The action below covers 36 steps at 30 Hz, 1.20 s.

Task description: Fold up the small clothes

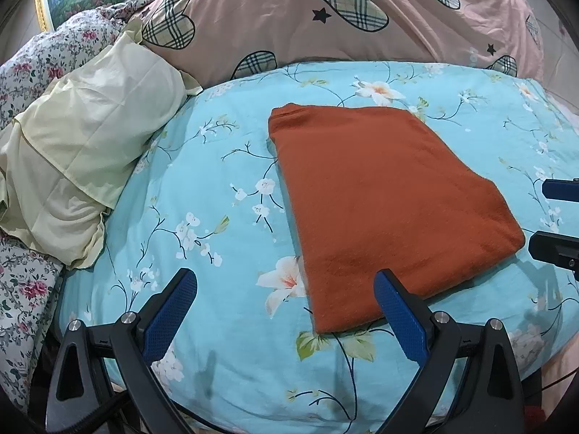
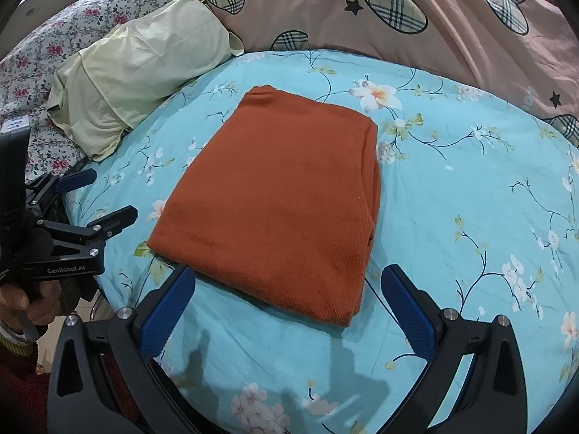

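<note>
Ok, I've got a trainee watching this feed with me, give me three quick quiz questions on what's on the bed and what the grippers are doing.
1. True or false: the orange garment lies folded into a compact rectangle on the blue floral bedsheet.
2. Which gripper holds cloth? A) left gripper B) right gripper C) neither
3. Fill in: the pale yellow pillow lies to the ____ of the garment in both views.

Key:
1. True.
2. C: both are open, with the garment's near edge between or just ahead of the fingers, nothing pinched.
3. Left.
</note>
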Available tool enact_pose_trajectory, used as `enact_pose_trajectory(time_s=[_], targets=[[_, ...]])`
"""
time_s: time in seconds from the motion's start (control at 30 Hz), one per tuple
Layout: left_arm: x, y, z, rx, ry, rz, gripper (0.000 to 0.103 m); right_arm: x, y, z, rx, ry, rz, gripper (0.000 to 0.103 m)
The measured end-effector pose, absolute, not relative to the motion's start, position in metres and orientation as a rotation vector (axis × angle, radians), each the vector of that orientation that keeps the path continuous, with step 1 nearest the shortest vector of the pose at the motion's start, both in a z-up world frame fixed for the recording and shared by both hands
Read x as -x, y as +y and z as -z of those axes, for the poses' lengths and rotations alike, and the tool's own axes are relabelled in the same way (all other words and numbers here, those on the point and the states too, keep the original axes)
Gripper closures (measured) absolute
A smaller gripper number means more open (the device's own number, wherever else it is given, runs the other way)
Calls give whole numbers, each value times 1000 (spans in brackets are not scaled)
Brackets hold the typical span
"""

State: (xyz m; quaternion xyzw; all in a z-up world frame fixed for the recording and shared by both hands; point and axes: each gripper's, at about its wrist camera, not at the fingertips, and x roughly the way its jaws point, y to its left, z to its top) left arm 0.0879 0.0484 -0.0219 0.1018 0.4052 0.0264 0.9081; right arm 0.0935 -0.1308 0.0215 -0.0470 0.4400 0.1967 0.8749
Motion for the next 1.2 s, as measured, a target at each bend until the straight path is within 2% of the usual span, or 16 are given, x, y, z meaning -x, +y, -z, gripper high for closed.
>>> enact_pose_trajectory(time_s=[1.2], targets=[[-96,43,15,-216,829,-50,4,-97,-132,-29,112,912,-424,1]])
